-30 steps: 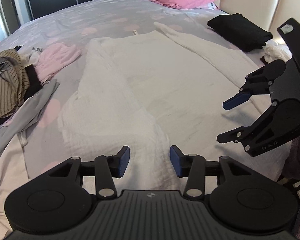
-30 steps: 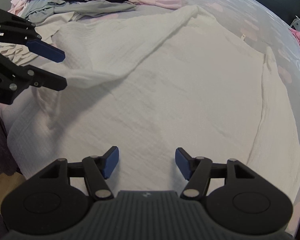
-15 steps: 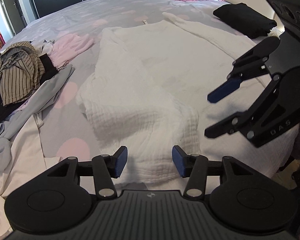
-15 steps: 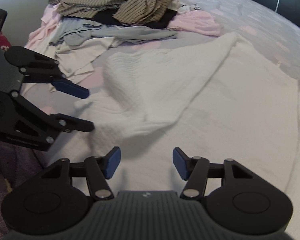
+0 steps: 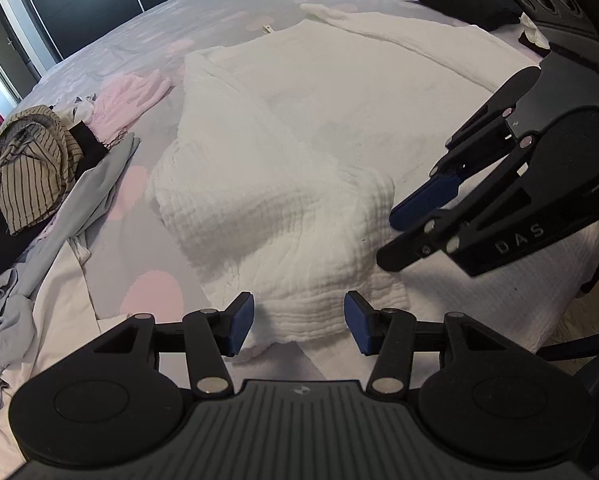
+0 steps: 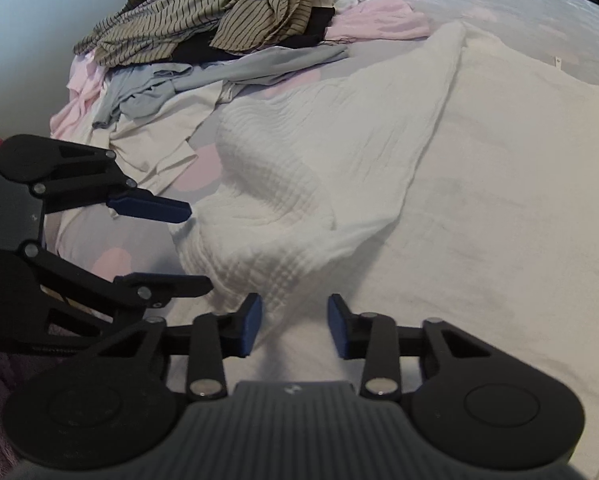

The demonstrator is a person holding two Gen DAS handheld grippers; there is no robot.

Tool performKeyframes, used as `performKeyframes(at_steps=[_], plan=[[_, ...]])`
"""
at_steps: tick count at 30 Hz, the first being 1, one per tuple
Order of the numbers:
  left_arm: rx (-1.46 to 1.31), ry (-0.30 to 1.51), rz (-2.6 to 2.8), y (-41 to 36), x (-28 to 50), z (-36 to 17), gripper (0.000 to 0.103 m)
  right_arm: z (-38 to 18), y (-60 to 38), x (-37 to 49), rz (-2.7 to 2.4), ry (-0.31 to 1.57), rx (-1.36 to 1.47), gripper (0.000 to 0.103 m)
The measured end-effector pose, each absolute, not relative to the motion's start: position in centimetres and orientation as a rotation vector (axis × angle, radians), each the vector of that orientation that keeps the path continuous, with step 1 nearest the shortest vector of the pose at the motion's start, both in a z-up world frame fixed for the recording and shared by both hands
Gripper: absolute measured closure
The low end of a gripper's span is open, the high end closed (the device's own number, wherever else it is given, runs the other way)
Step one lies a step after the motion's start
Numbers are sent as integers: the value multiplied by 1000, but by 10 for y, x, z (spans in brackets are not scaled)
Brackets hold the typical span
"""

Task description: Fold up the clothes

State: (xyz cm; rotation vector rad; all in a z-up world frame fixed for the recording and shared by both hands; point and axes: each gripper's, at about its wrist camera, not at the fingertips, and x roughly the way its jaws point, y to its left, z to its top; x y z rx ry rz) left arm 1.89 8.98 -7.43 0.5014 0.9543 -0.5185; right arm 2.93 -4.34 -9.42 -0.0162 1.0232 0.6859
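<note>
Two hand-held grippers (image 5: 298,322) (image 6: 294,326) gape over one white garment (image 5: 299,152), seemingly.

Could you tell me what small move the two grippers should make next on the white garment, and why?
Probably ease both down and close on the near hem: the left gripper and right gripper are open and empty, and the white garment lies bunched right ahead.
</note>
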Motion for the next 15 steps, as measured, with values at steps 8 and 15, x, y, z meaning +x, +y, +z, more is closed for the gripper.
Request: performKeyframes(at_steps=[8, 15], plan=[[581, 916, -558, 79, 11, -79, 54, -70, -60, 27, 709, 954, 42, 100], [582, 901, -587, 75, 11, -76, 54, -91, -95, 35, 565, 1102, 102, 100]])
